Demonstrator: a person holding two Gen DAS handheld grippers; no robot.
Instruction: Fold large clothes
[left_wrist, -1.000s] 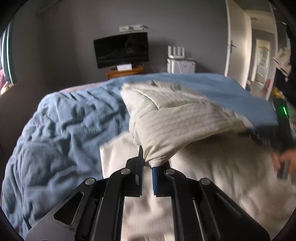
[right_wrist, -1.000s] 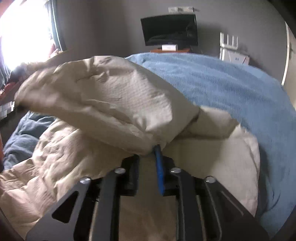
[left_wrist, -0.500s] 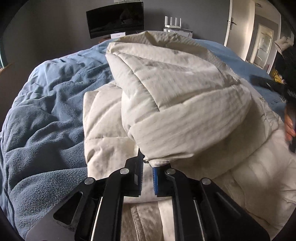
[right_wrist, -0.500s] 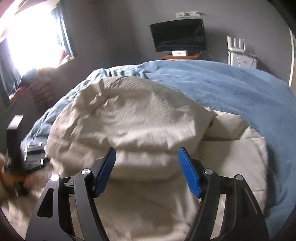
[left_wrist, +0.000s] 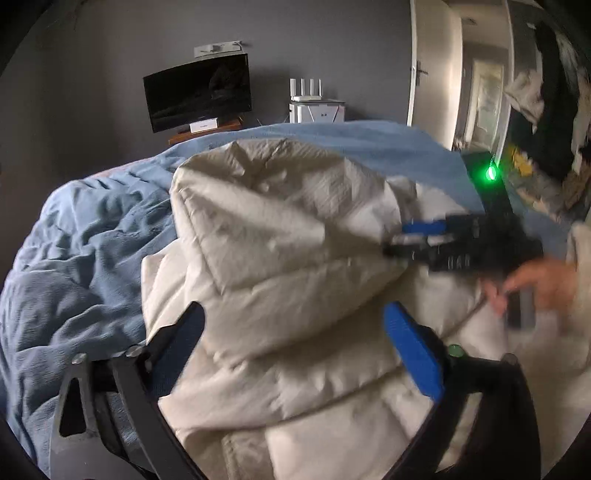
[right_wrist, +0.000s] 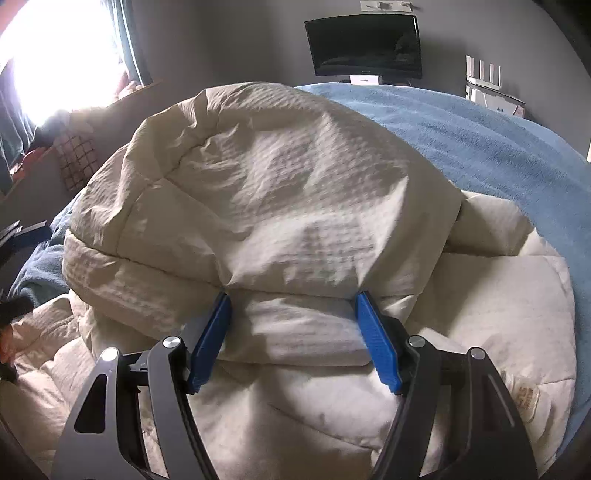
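Observation:
A large cream quilted garment (left_wrist: 288, 236) lies folded over itself in a puffy heap on the blue blanket (left_wrist: 92, 236); it also fills the right wrist view (right_wrist: 266, 192). My left gripper (left_wrist: 291, 325) is open, its fingers either side of the folded edge. My right gripper (right_wrist: 293, 314) is open, its blue pads straddling the fold's front edge. The right gripper also shows blurred in the left wrist view (left_wrist: 417, 240), against the heap's right side.
The blue blanket (right_wrist: 480, 140) covers the bed. A dark monitor (left_wrist: 199, 96) and a white router (left_wrist: 306, 88) stand by the grey back wall. An open door (left_wrist: 436, 74) is at the right. A bright window (right_wrist: 55, 55) is at the left.
My left gripper has let go of the garment's edge and opened. The right gripper, shut a second ago, opened first and stays open. The folded part has settled on the heap.

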